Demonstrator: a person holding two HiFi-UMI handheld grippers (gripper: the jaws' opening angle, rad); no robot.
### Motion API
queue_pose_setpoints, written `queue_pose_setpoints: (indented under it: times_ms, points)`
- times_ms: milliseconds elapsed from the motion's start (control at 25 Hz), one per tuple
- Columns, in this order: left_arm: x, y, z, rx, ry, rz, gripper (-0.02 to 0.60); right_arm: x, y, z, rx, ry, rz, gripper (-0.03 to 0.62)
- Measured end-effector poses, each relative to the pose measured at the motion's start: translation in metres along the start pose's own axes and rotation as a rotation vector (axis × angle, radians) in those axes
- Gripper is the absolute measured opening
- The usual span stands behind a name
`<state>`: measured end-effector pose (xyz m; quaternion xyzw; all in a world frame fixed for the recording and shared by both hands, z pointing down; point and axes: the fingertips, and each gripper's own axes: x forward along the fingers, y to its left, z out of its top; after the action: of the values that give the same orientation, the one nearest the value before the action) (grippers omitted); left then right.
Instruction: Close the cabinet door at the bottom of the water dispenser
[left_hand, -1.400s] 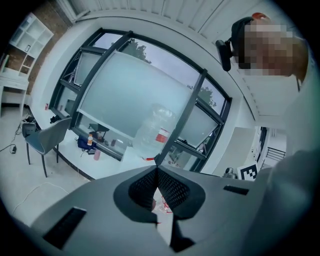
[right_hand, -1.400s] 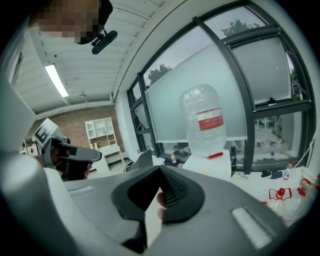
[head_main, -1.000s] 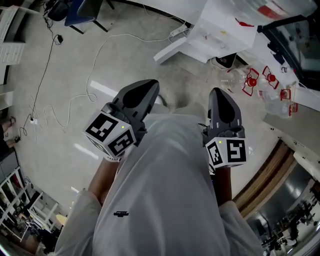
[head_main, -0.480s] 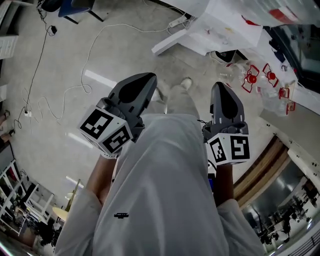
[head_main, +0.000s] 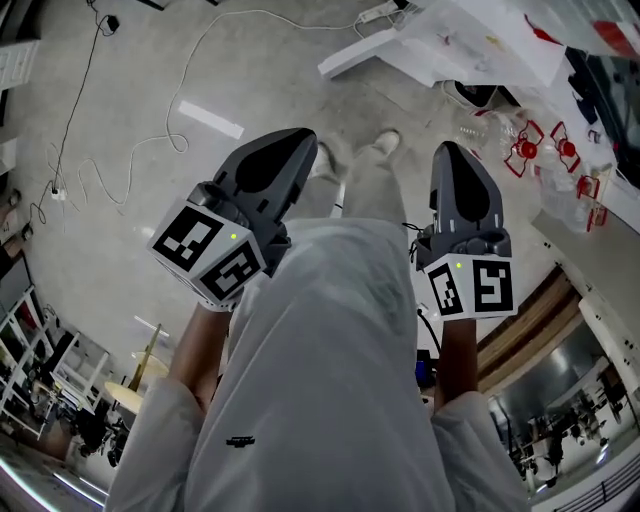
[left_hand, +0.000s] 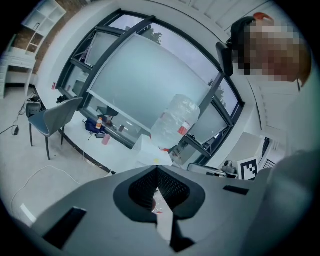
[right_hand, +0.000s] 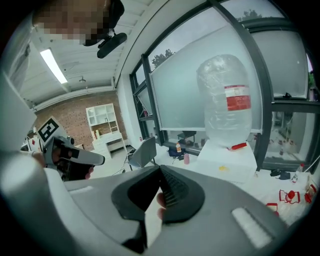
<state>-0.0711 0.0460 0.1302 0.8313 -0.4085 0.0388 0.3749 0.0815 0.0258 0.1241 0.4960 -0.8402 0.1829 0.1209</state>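
The water dispenser (head_main: 480, 45) is white and lies at the top right of the head view, past my feet. Both gripper views show it across the room, with its clear upturned bottle (left_hand: 172, 120) (right_hand: 227, 97) on the white body (right_hand: 230, 157). A white panel (head_main: 358, 52) juts out by its foot; I cannot tell whether that is the cabinet door. My left gripper (head_main: 300, 140) (left_hand: 156, 167) and right gripper (head_main: 448, 150) (right_hand: 160, 167) hang at either side of my body, both shut and empty, well short of the dispenser.
White cables (head_main: 120, 170) and a power strip (head_main: 375, 12) trail over the grey floor. Clear and red plastic pieces (head_main: 530, 155) lie right of the dispenser. A grey chair (left_hand: 52, 117) stands to its left. My shoes (head_main: 385, 145) show between the grippers.
Both grippers have sunk a little and stayed shut. The dispenser and the floor clutter have slid toward the top of the head view, and a shoe has come into sight.
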Motion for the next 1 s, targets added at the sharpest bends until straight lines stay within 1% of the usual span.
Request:
queue_pose_setpoints:
  times_ms: [280, 520, 760, 1000]
  points:
    - [0.015, 0.011, -0.015, -0.021, 0.034, 0.026, 0.000, 0.030, -0.007, -0.018, -0.002, 0.035, 0.041, 0.009]
    - [0.032, 0.033, -0.022, -0.030, 0.032, 0.080, 0.000, 0.064, -0.015, -0.040, -0.007, 0.082, 0.094, 0.009]
    - [0.042, 0.066, -0.025, -0.085, 0.018, 0.138, 0.000, 0.104, -0.016, -0.061, 0.011, 0.130, 0.148, 0.011]
    - [0.053, 0.099, -0.032, -0.131, 0.017, 0.175, 0.000, 0.145, -0.014, -0.081, 0.012, 0.168, 0.192, 0.009]
